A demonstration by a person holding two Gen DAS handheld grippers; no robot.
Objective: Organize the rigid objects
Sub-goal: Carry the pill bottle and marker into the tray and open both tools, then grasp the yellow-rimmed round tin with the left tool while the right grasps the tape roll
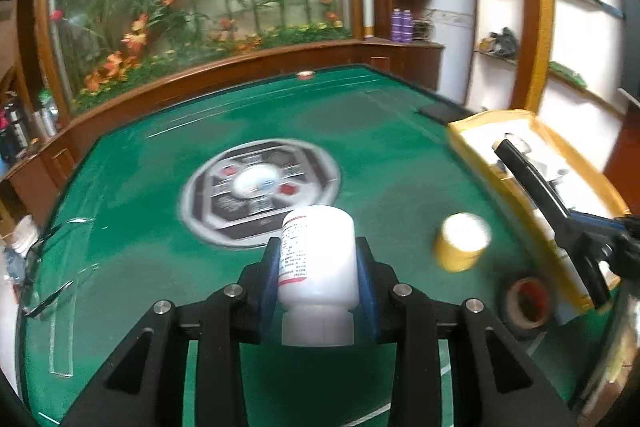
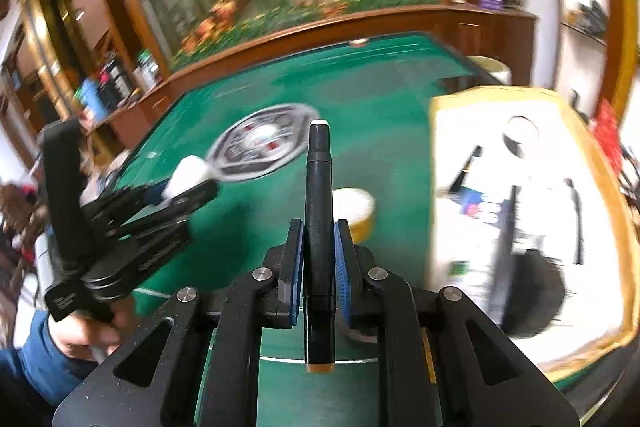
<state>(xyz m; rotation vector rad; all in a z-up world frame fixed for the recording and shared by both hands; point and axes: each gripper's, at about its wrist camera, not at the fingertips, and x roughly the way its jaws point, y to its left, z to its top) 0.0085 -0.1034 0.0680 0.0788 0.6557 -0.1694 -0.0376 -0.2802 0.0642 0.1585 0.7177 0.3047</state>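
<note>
My left gripper is shut on a white pill bottle with a red-printed label, held above the green table. It also shows in the right wrist view at the left, with the bottle in it. My right gripper is shut on a black marker pen that points forward; the pen also shows in the left wrist view over the box. A yellow-rimmed box with several items inside lies at the right; it also shows in the left wrist view.
A yellow tape roll stands on the felt near the box, also in the right wrist view. A brown tape roll lies by the box's near corner. A round control panel sits mid-table. Wooden rails edge the table.
</note>
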